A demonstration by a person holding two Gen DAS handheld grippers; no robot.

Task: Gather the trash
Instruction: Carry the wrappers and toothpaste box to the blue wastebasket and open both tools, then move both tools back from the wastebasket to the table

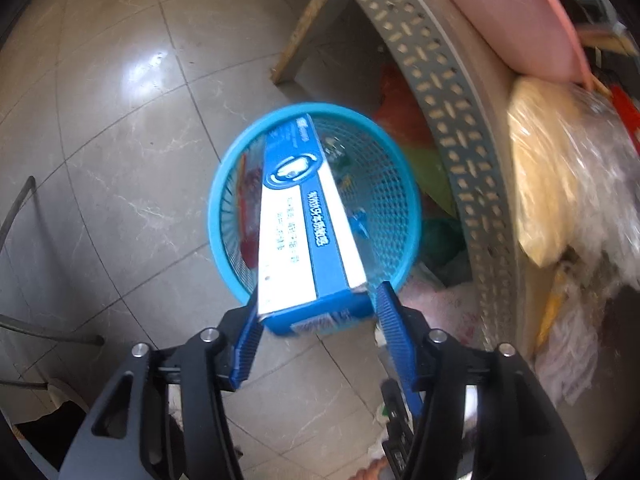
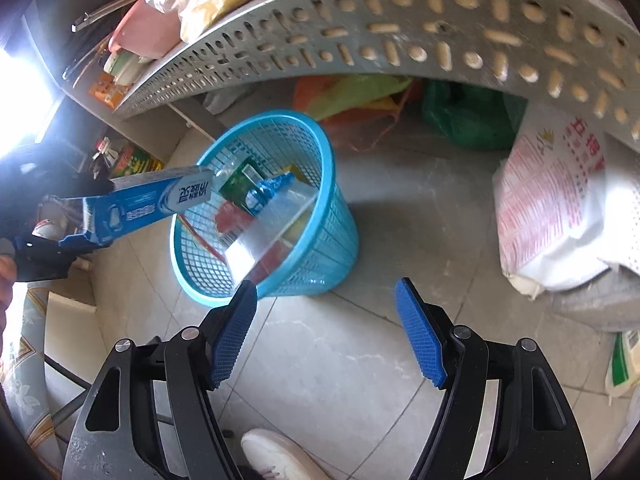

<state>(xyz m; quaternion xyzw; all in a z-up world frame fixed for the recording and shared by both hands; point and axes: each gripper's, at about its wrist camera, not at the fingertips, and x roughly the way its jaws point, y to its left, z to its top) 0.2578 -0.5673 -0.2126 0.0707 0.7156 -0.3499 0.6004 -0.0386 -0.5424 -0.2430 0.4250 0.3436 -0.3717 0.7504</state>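
My left gripper is shut on the near end of a long blue and white toothpaste box. It holds the box over the open top of a blue mesh waste basket on the floor. In the right wrist view the same box reaches in from the left over the basket, which holds several pieces of trash. My right gripper is open and empty, above the floor just in front of the basket.
A perforated grey metal shelf arches over the basket, loaded with bags and a pink tub. Coloured plastic bags and a white sack lie under it. A white shoe is near the bottom edge.
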